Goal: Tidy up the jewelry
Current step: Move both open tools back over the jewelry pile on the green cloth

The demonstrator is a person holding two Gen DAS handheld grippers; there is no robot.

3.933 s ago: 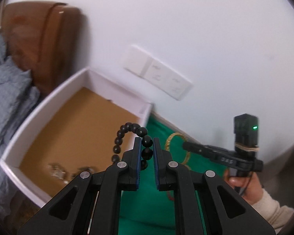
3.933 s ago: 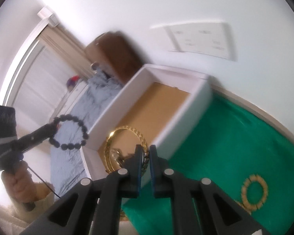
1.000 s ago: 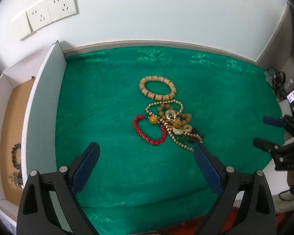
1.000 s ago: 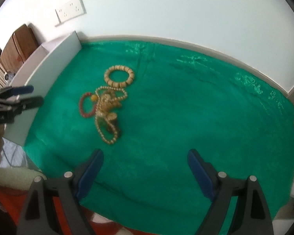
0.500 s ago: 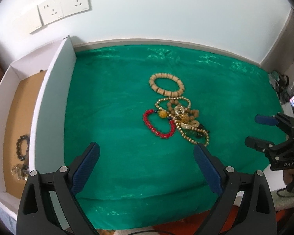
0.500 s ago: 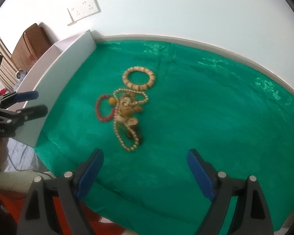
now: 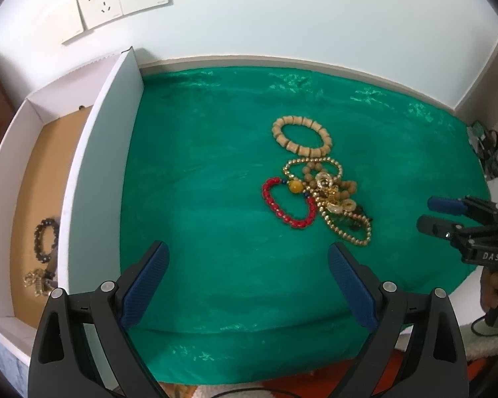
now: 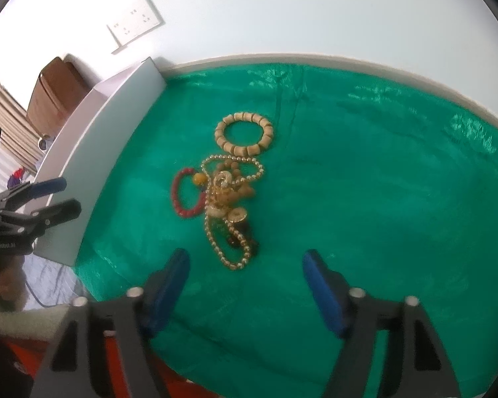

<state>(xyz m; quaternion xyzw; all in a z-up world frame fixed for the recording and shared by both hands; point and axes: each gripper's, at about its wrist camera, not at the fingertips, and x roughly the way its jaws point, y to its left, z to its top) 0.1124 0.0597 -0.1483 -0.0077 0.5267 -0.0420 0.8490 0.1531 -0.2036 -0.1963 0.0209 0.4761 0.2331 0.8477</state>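
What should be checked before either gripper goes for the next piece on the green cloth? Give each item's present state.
1. Left gripper open, nothing between its fingers: ok.
2. Right gripper open and unloaded: ok.
3. Wooden bead bracelet lies apart from the pile: ok.
4. Red bead bracelet free of the pile: not ok, it touches the gold bead strand.
5. White box has bare floor left: ok.
6. Dark bracelet inside the box: ok.

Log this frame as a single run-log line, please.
left gripper: open, empty | right gripper: open, empty | jewelry pile: on green cloth | black bead bracelet: in box
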